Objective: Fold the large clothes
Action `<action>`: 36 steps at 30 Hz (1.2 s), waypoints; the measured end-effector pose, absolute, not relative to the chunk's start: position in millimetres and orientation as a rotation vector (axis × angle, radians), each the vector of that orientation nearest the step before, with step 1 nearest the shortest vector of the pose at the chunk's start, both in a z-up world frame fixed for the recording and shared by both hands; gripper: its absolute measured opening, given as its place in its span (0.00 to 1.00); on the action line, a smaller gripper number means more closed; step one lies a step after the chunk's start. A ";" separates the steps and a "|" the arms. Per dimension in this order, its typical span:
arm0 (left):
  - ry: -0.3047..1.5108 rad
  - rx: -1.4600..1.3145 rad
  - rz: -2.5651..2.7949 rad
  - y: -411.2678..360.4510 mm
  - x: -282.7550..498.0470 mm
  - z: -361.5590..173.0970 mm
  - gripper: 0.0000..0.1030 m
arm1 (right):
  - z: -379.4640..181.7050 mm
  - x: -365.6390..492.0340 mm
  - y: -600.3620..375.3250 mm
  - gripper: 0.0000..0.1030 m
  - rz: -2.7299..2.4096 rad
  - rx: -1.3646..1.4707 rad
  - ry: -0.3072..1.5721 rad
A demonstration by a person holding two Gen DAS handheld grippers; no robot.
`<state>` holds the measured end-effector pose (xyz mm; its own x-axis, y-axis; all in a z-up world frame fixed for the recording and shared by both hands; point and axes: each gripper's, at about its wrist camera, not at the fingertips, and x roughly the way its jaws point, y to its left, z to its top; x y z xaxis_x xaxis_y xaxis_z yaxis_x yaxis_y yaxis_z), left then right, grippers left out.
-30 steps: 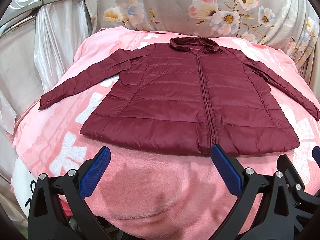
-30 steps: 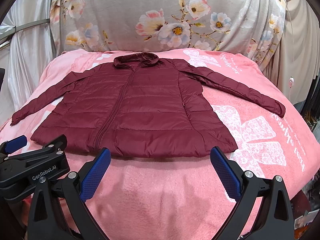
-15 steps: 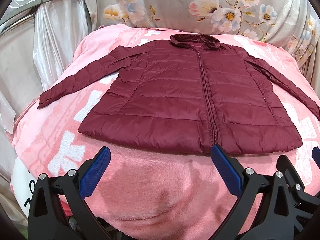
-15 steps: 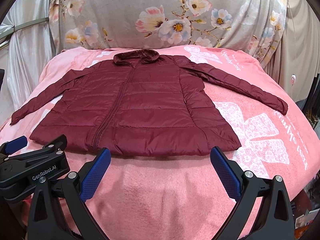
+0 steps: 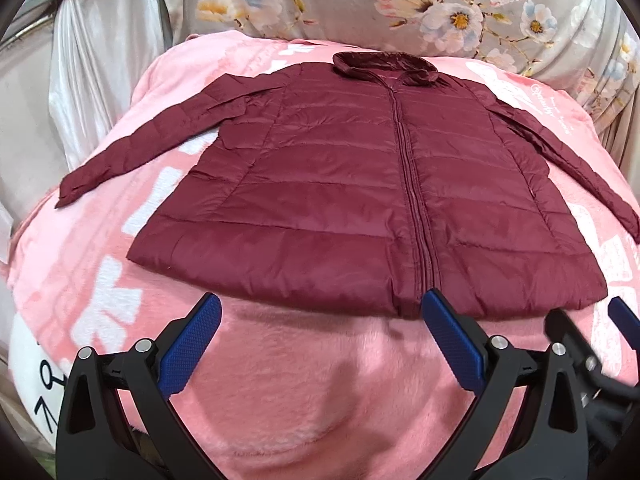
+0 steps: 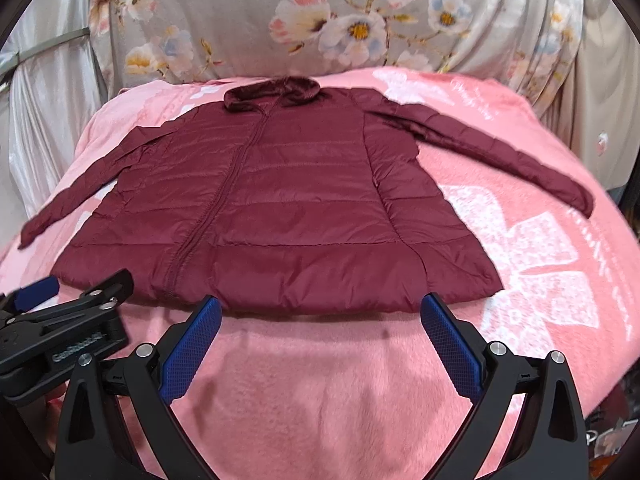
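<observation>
A dark red quilted jacket (image 5: 340,192) lies flat and zipped on a pink blanket (image 5: 304,392), collar at the far side, both sleeves spread outward. It also shows in the right wrist view (image 6: 280,208). My left gripper (image 5: 320,312) is open and empty, just in front of the jacket's hem, its right finger near the zipper's lower end. My right gripper (image 6: 320,312) is open and empty, in front of the hem's right half. The left gripper also shows at the lower left of the right wrist view (image 6: 60,320).
The pink blanket (image 6: 540,280) with white print covers a raised surface. A floral grey cloth (image 5: 400,4) hangs behind it, and shiny white curtain (image 5: 100,60) at the left. The blanket drops off at left and right edges.
Both grippers have moved forward toward the jacket's hem, which now sits closer and larger in both views. Both stay open.
</observation>
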<state>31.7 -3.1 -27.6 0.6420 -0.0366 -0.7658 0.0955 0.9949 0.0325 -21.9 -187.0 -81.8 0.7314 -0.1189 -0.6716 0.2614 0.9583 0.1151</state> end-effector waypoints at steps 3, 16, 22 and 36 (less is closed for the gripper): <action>0.867 0.056 -0.064 1.5 42.1 -28.3 0.95 | -86.5 -14.3 -234.5 0.95 -0.260 0.303 0.715; 0.863 -0.038 0.031 34.8 96.4 -29.2 0.95 | -91.4 -6.6 -490.9 0.95 -0.549 0.801 0.471; 0.864 -0.033 0.090 44.6 121.9 -31.8 0.95 | -114.6 12.6 -567.6 0.95 -0.636 0.946 0.436; 0.847 -0.033 0.167 59.7 159.5 -35.2 0.95 | -69.4 91.6 -563.8 0.11 -0.613 0.789 0.369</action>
<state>159.5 59.7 -35.2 0.6501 0.1337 -0.7480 -0.1602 0.9864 0.0371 91.6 -563.8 -69.4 0.7677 -0.3709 -0.5226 0.6354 0.5464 0.5456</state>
